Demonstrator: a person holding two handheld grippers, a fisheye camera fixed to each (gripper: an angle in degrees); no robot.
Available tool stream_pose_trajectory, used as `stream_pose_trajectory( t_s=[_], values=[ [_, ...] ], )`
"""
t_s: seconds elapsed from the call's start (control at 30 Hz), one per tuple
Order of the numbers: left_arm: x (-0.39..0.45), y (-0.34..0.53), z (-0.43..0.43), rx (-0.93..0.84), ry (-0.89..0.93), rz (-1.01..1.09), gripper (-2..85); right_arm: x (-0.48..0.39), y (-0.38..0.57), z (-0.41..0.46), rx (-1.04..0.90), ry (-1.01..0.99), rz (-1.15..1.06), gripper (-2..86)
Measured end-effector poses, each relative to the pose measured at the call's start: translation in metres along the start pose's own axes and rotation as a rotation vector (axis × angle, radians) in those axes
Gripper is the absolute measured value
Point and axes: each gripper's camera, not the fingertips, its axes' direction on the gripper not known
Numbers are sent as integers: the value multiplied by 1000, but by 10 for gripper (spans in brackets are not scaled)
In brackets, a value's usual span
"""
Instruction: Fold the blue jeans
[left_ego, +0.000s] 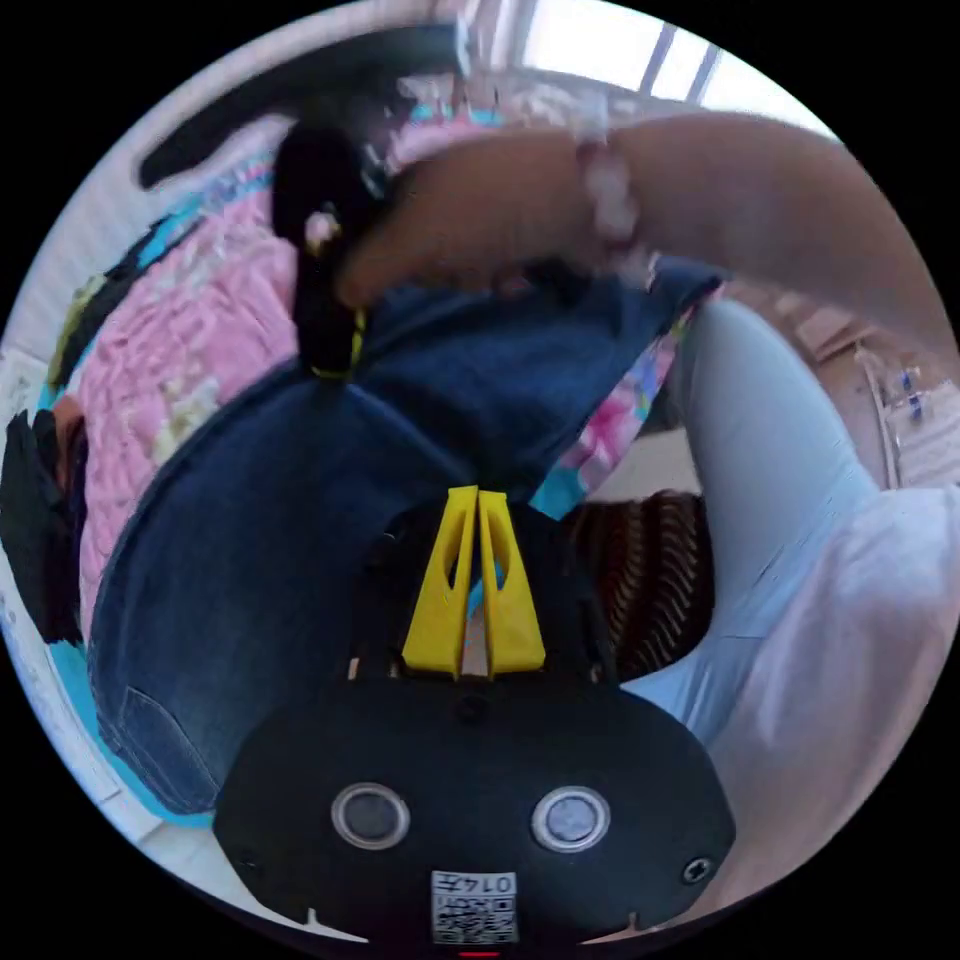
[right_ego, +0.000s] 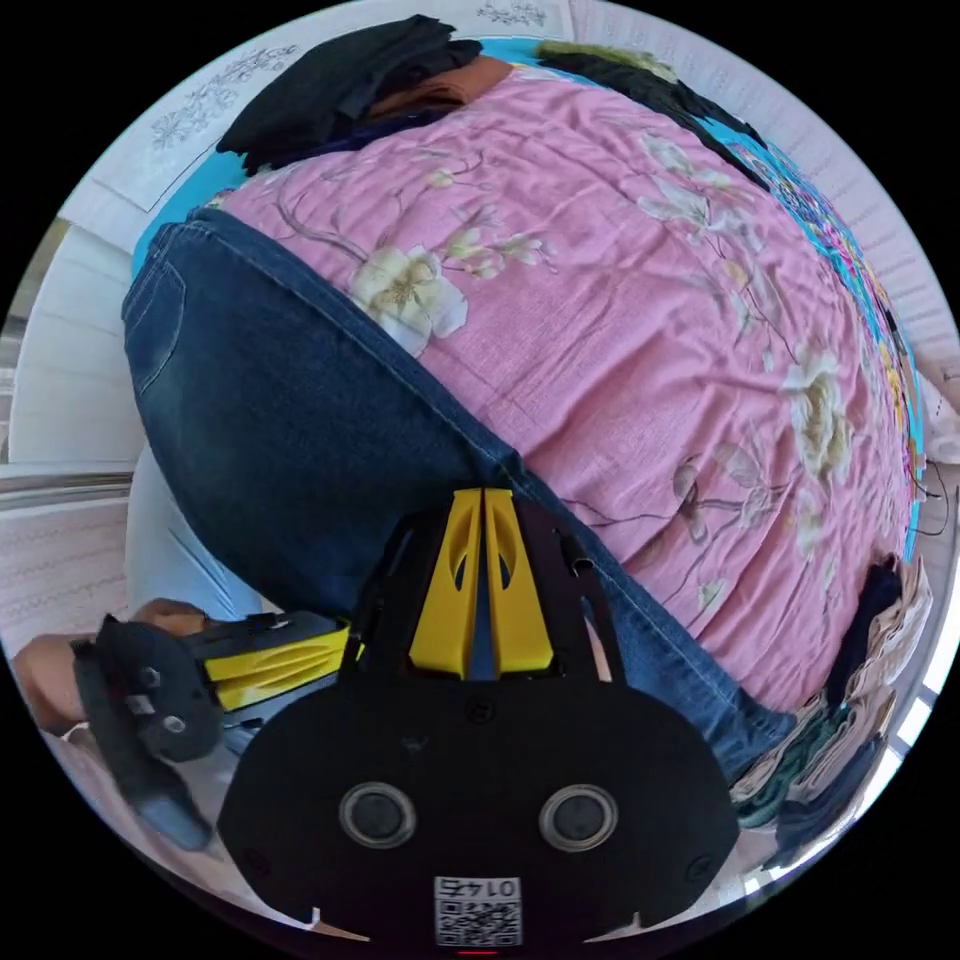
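Blue jeans (right_ego: 300, 420) lie across a pink floral bedspread (right_ego: 650, 330) on the bed, at left centre of the right gripper view. Right claw (right_ego: 484, 500): yellow jaws clenched, denim pinched between the tips. Left claw (left_ego: 477, 497): jaws likewise clenched on the jeans' edge at lower centre of its view. Dark clothes (right_ego: 340, 75) sit piled at upper left. No containers observed

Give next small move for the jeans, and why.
Probably carry the pinched edge across and lay it flat. Both the left gripper and right gripper look closed on the jeans, which lie on the pink quilt with one part raised.
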Motion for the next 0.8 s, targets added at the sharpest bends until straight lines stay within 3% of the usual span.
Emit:
stream_pose_trajectory(
  t_s=[0.1,0.3,0.43,0.8],
  values=[
    [21,-24,7,50,-89,122,-9,10,4,8,-55,8,-46,-7],
    [34,-73,7,65,3,42,-10,31,26,19,-117,16,-147,-9],
    [62,-111,11,26,-86,138,-10,40,43,28,-205,68,-256,-7],
    [103,-199,27,-50,-162,184,-8,104,126,63,-237,55,-158,-8]
  ],
)
